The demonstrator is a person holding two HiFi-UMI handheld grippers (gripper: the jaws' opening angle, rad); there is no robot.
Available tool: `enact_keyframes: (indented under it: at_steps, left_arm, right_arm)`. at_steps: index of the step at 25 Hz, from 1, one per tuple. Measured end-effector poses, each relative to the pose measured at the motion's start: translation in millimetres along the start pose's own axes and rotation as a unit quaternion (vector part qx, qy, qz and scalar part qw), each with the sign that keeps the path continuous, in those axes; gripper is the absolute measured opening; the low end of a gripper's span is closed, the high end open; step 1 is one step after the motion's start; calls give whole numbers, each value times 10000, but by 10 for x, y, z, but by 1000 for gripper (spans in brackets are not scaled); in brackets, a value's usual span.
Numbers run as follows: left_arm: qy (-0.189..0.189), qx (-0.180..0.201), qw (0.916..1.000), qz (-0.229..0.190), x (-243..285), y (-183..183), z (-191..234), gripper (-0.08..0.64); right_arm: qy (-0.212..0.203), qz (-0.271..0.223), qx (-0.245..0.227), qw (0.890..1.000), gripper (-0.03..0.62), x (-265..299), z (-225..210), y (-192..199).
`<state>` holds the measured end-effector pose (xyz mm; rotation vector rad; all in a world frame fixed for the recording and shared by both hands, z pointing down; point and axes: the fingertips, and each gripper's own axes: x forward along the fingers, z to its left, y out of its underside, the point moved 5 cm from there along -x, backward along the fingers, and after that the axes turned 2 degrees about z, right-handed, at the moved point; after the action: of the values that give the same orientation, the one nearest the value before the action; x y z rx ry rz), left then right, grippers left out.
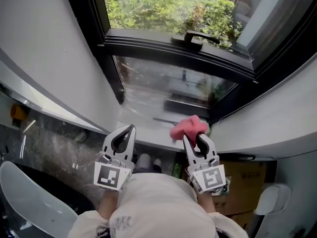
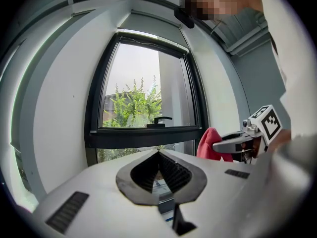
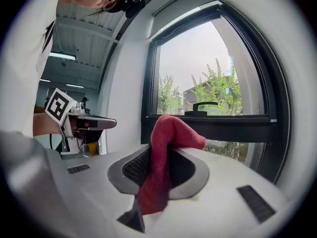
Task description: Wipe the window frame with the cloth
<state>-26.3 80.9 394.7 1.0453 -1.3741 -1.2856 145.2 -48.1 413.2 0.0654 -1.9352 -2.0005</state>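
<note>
The black window frame (image 1: 178, 51) with its handle (image 1: 194, 36) stands ahead of both grippers, above a lower glass pane. My right gripper (image 1: 188, 139) is shut on a red cloth (image 1: 188, 127), which bunches up past its tips just short of the pale sill (image 1: 148, 142). In the right gripper view the cloth (image 3: 171, 130) hangs between the jaws, with the frame (image 3: 223, 124) beyond. My left gripper (image 1: 131, 129) is level with it to the left, shut and holding nothing. The left gripper view shows the frame (image 2: 143, 135) and the cloth (image 2: 209, 144).
White walls close in on both sides of the window recess (image 1: 54, 58). A cardboard box (image 1: 242, 185) sits low on the right and a white curved seat (image 1: 25, 197) low on the left. Greenery (image 1: 148, 4) lies outside the glass.
</note>
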Motion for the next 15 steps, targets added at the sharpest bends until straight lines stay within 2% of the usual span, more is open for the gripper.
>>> enact_keyframes:
  at_steps: [6,15]
  left_arm:
    - [76,12,9999,67,165,-62,163,8]
    - [568,54,9983,-76,643,-356,534,9]
  right_arm:
    - [-26,-46,-2,10000,86,269,-71,-98]
    - [232,-220,61,9995,86,750,-170,-420]
